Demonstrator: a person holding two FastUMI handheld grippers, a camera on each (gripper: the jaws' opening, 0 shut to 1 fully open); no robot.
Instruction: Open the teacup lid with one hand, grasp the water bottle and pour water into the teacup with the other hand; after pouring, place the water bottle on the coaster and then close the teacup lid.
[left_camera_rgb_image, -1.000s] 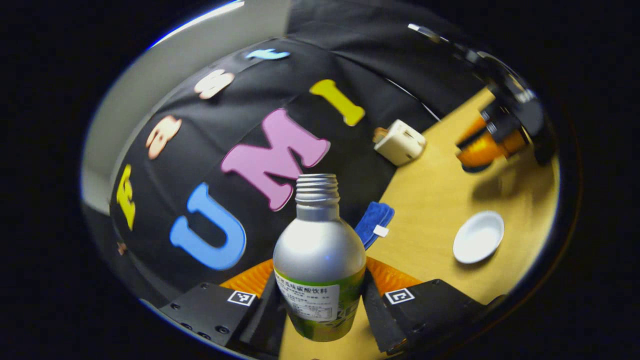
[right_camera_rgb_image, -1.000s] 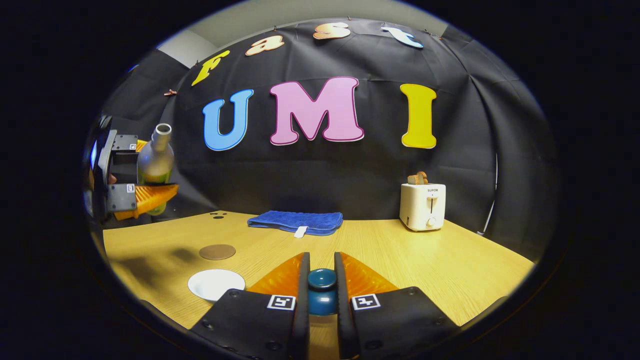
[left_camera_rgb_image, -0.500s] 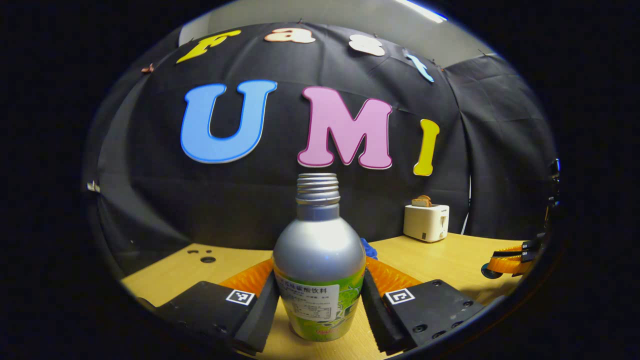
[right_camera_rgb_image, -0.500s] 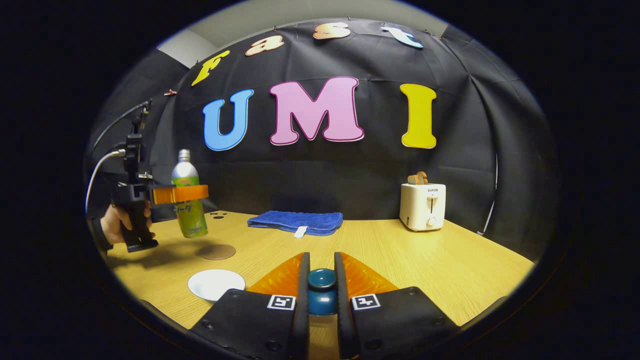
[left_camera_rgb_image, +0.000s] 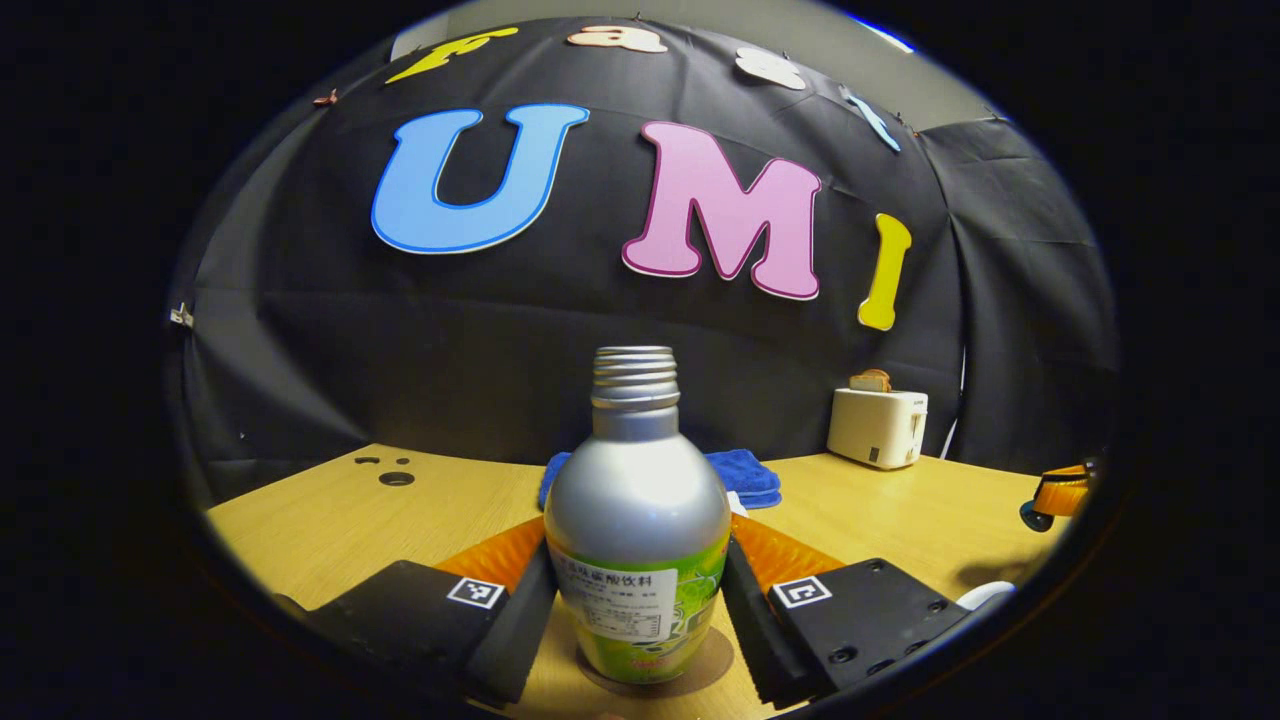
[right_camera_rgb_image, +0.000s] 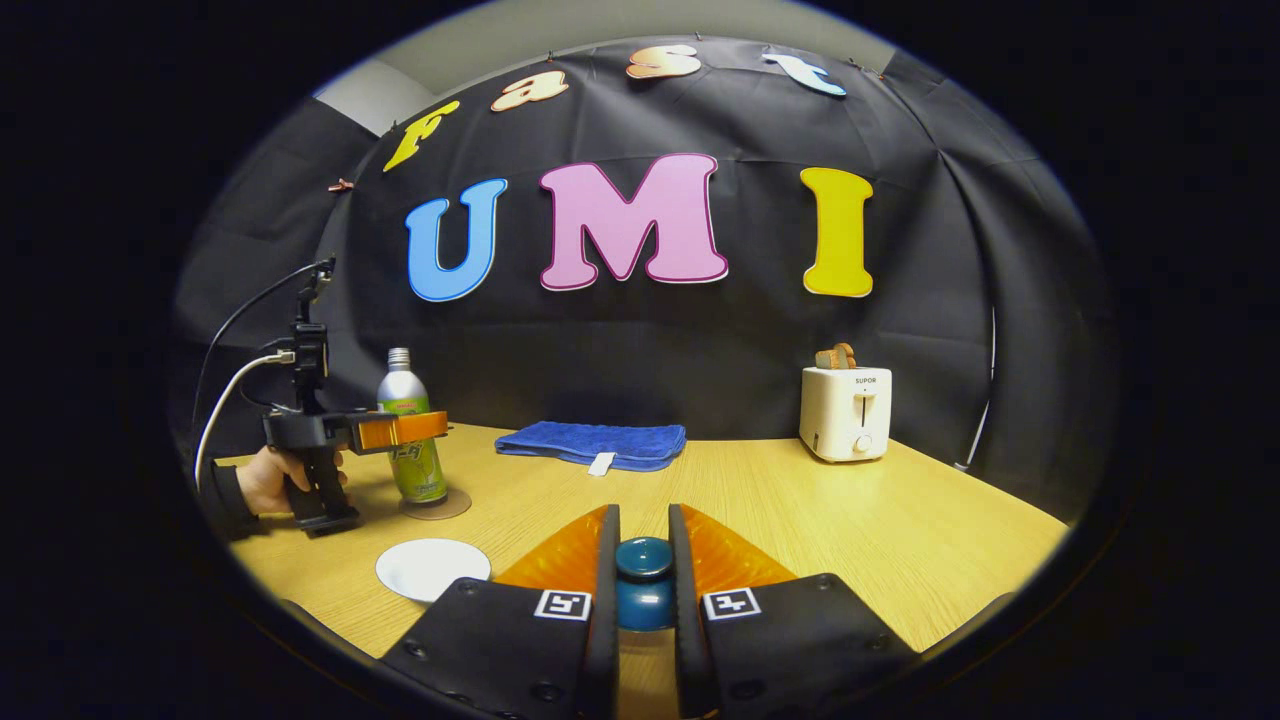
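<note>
Left gripper view: your left claw (left_camera_rgb_image: 638, 590) is clamped on the water bottle (left_camera_rgb_image: 637, 520), which is upright and uncapped, its base on the brown coaster (left_camera_rgb_image: 712, 668) on the worktop (left_camera_rgb_image: 330, 525).

Right gripper view: your right claw (right_camera_rgb_image: 642, 580) is clamped on the blue knob of the teacup lid (right_camera_rgb_image: 643, 585). The bottle stands on the coaster far left, a white dish (right_camera_rgb_image: 432, 568) near it.

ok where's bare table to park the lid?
Free: the wide table stretch right of the right gripper, in front of the toaster, and the strip before the blue towel. Crowded: the left side, with white dish, coaster, bottle and left gripper.
</note>
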